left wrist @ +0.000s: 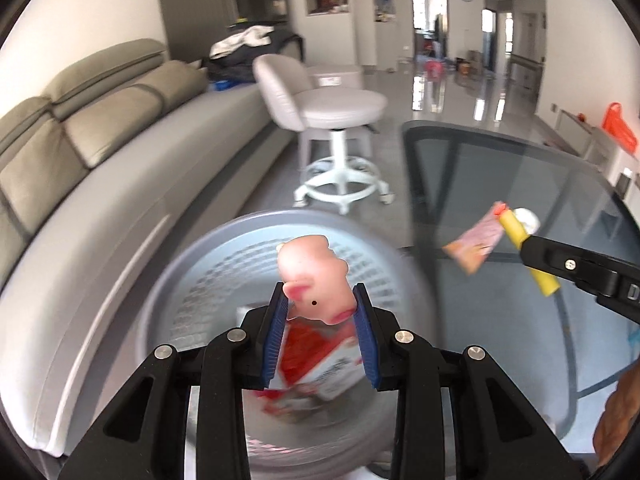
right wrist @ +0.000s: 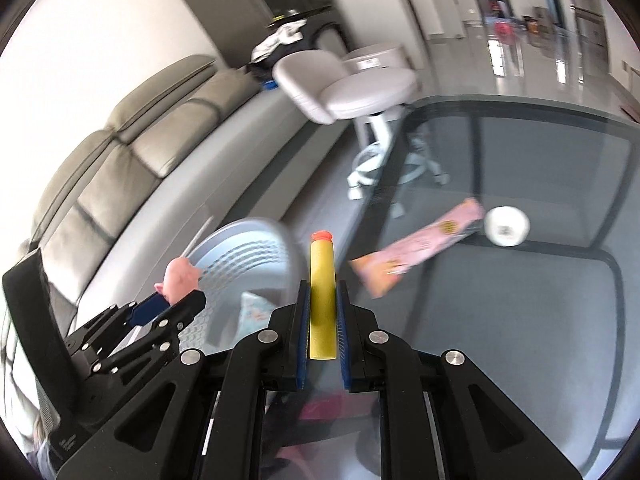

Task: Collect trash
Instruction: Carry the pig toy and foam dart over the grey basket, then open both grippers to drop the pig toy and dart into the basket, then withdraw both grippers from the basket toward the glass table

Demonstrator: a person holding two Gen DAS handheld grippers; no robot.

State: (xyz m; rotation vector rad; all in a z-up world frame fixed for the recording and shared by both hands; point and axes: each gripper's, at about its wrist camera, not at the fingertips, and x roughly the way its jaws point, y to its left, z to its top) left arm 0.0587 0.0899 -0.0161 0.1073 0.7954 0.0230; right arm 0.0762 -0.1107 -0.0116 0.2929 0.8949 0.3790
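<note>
The left gripper [left wrist: 320, 308] is squeezing a pink pig toy [left wrist: 312, 276] right over the trash basket [left wrist: 224, 248], which already has some wrappers [left wrist: 316, 364] in it. The right gripper [right wrist: 323, 320] is shut tight on a yellow foam dart [right wrist: 322, 300] and is not over the basket yet. A pink wrapper [right wrist: 420, 246] and a white cup [right wrist: 507, 226] lie on the glass table [right wrist: 520, 320], so I think the job is about half done.

No legible text anywhere: print on the red-and-white packet [left wrist: 320, 356] under the left jaws and on the pink wrapper [right wrist: 420, 246] beyond the right jaws too blurred.
</note>
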